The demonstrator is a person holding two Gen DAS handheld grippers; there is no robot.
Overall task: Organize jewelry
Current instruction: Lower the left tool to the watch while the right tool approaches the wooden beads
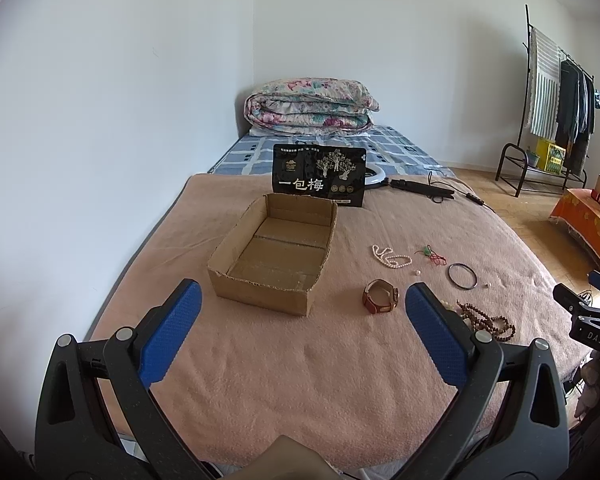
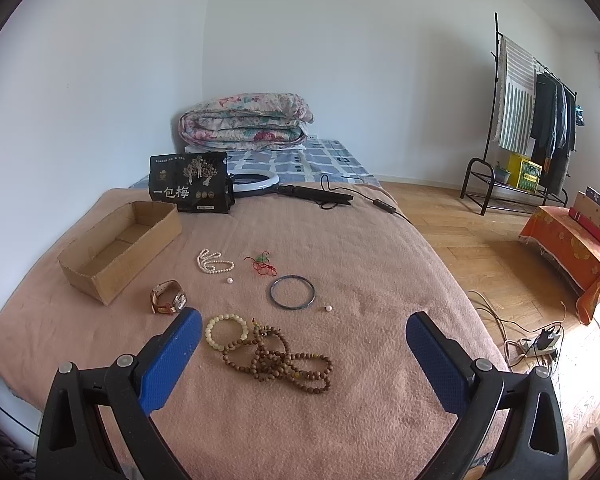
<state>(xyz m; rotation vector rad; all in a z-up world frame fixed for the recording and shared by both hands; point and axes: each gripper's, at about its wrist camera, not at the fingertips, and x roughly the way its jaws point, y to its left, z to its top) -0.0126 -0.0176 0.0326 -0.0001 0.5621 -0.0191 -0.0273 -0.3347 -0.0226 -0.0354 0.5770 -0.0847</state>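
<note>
An open cardboard box sits empty on the pink blanket. Jewelry lies to its right: a brown-strapped watch, a pearl strand, a red cord with a green pendant, a dark bangle, a pale bead bracelet and brown wooden beads. My left gripper is open and empty, in front of the box and watch. My right gripper is open and empty, just short of the wooden beads.
A black snack bag stands behind the box. A ring light with its cable lies beyond. A folded quilt is at the bed's head. Two loose pearls lie near the bangle. Floor and clothes rack are at right.
</note>
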